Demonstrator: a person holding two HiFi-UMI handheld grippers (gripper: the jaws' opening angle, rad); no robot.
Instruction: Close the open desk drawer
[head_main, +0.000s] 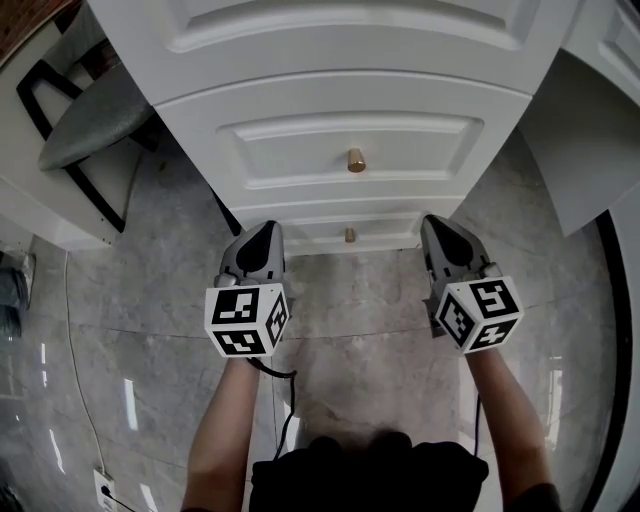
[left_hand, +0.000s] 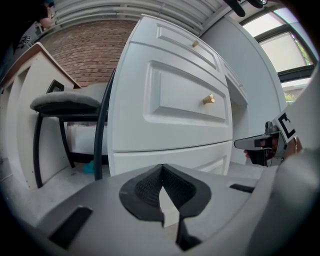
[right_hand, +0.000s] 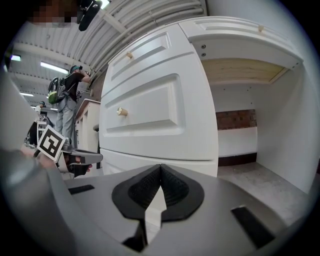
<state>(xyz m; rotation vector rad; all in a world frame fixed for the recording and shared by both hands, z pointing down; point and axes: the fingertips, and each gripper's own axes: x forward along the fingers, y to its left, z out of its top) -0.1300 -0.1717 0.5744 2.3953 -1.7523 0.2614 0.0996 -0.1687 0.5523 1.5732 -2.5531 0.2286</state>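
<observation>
A white drawer unit stands ahead with three stacked fronts. The middle drawer has a brass knob and its lower edge juts a little over the bottom drawer, which has its own small knob. I see no gap into any drawer. My left gripper and right gripper hover side by side just short of the bottom drawer, both shut and holding nothing. In the left gripper view the left gripper faces the unit's left corner. In the right gripper view the right gripper faces its right corner.
A black-framed chair with a grey seat stands left of the unit, by a white desk side. Right of the unit is the open knee space. A cable trails over the grey floor. A person stands far behind.
</observation>
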